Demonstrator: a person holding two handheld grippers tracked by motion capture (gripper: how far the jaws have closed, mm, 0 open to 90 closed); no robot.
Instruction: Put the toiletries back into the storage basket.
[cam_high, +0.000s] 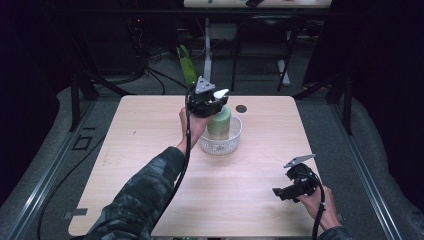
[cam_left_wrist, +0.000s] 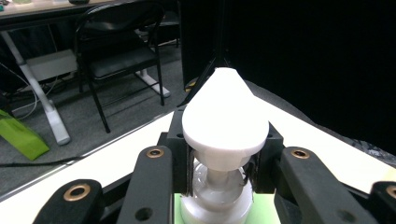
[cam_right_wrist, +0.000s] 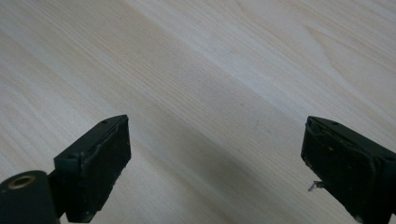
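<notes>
**Left Jaws Clamped on Pump Bottle in Basket; Right Jaws Spread Over Worktop**

While the person's left hand (cam_high: 192, 127) reaches to the far middle of the pale wooden worktop (cam_high: 150, 150), the left gripper (cam_high: 210, 102) sits at the top of a pale green cylindrical pump bottle with a white dispenser head (cam_high: 219, 122). The bottle stands upright inside a round white perforated plastic basket (cam_high: 222, 142), which rests on the worktop just in front of a small dark round hole (cam_high: 241, 108) in the surface.

In the left gripper view, the jaws are closed on the bottle's neck, one on each side, just under the white pump head (cam_left_wrist: 225, 121). The head's pointed spout faces away from the camera, toward the far edge of the worktop. The clear collar (cam_left_wrist: 217, 196) and part of the green shoulder appear below the head.

The right gripper (cam_high: 282, 192) is held in the person's right hand (cam_high: 315, 202) near the front right corner of the worktop, well apart from the basket. In the right gripper view, its jaws stand wide apart with nothing between them, above bare wood grain.

A black folding chair (cam_left_wrist: 121, 51) and a bright green object (cam_high: 186, 65) stand on the grey floor beyond the worktop.
</notes>
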